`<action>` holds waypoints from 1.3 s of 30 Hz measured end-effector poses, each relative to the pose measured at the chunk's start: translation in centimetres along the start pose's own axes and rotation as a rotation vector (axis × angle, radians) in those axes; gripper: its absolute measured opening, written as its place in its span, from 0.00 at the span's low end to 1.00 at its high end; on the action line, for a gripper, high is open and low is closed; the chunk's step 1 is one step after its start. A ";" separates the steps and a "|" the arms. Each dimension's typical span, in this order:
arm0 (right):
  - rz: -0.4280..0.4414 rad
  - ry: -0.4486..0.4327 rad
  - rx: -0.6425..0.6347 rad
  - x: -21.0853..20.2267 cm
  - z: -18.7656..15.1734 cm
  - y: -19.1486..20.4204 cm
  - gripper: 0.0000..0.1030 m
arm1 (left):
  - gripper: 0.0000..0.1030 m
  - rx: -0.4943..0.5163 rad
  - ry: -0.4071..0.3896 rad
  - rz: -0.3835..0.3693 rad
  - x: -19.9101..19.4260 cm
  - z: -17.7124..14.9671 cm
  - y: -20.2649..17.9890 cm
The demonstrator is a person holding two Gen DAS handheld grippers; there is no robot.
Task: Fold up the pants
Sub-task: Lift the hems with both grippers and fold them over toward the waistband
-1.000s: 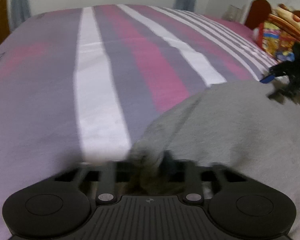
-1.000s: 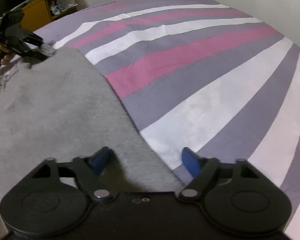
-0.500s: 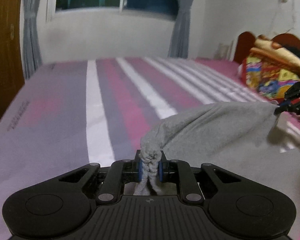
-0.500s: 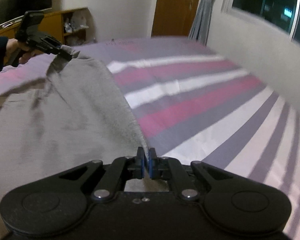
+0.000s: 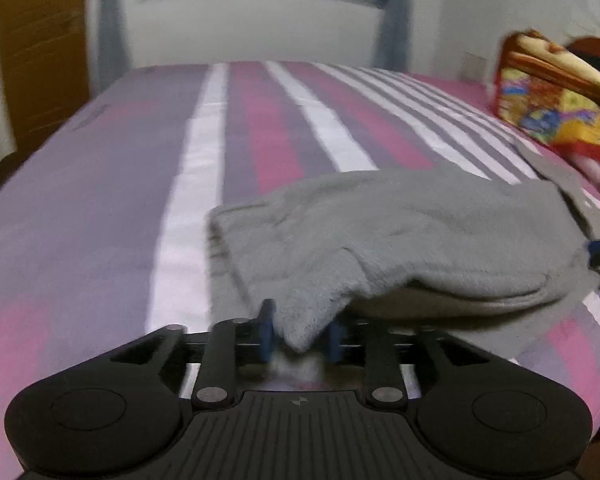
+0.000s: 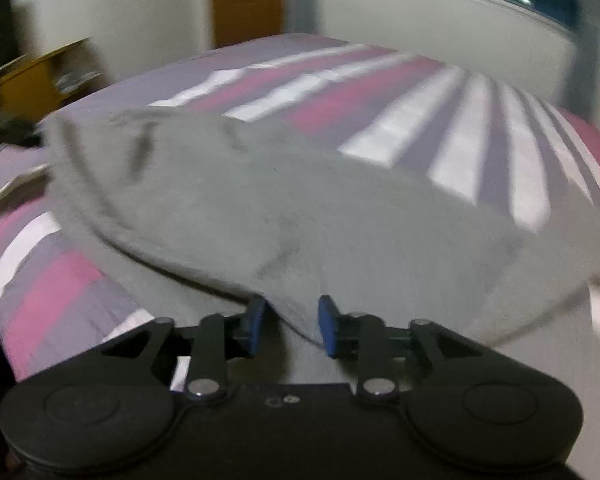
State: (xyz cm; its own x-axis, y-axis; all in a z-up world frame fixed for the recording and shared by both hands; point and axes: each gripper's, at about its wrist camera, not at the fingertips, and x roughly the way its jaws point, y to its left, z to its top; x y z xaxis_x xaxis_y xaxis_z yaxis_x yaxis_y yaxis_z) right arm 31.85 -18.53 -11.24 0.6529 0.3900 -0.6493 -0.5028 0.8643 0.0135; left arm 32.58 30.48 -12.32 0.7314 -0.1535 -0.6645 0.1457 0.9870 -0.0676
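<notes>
**Grey pants doubled over on striped bed**

Grey fleece pants [image 5: 400,232] lying on striped bedspread [image 5: 100,200], upper layer folded back over lower one, fold edge sagging open toward near edge of bed. Pink, white and purple stripes running away toward window wall. Left gripper [image 5: 298,334] low at near edge of pants; blue fingers [image 5: 266,332] parted a little, one corner of cloth drooping loose between them, not pinched. Right gripper [image 6: 290,330] likewise at near edge of pants; blue pads [image 6: 327,326] parted, cloth edge lying in the gap, no squeeze visible. Both views motion-blurred. Colourful blanket [image 5: 556,108] beyond far end of pants, against wall.
</notes>
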 end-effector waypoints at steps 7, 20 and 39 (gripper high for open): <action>0.056 -0.114 0.302 -3.1 1.1 -3.4 0.60 | 0.63 -0.283 -0.101 -0.034 -5.0 -3.5 1.9; -0.046 0.006 0.667 2.7 0.4 -9.1 0.59 | 0.25 -0.795 -0.026 -0.248 -0.2 -6.7 1.9; 0.047 -0.296 0.687 -5.9 -4.2 -7.0 0.05 | 0.18 -0.571 -0.086 -0.180 0.8 0.6 3.9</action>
State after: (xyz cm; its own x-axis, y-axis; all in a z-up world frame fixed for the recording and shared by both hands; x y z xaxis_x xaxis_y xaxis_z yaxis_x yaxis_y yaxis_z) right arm 29.14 -28.25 -10.70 0.8135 0.4167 -0.4057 -0.1304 0.8105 0.5710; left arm 34.14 34.16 -12.72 0.7833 -0.3001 -0.5444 -0.0912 0.8108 -0.5782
